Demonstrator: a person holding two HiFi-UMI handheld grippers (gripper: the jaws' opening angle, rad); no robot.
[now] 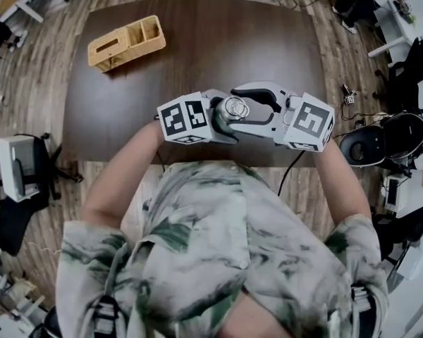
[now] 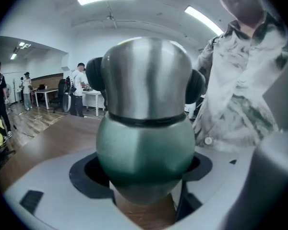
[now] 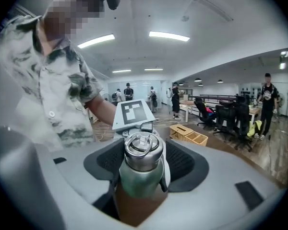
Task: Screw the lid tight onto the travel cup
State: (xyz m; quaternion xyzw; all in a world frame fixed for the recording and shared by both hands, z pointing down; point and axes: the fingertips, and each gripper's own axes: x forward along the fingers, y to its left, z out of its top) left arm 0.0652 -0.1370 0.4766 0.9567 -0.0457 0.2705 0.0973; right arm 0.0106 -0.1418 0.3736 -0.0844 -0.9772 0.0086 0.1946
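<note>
Cup position: the cup (image 2: 145, 152) is held in the air over the near edge of the surface (image 1: 218, 41), between the two claws.
Left claw: the left claw (image 1: 218, 118) is clamped on the green body and carries the cup alone.
Right claw: the right claw (image 1: 254, 109) stands wide around the lid (image 3: 143, 152), with a gap showing on each side between the pads and the lid.
Lid state: the lid sits on the neck with its ring on top. Whether the thread is run home cannot be told.
Risk 1, slip: the body is smooth and rounded. A twist on the lid could spin the cup in the left claw rather than tighten it.
Risk 2, poor bite: closing off-centre or on the ring could make the pads skid off the steel.
Risk 3, drop: the cup has one hold only, so a sideways push from the right claw could lever it out onto the surface.
Risk 4, false finish: a cross-threaded lid would feel tight too early.
</note>
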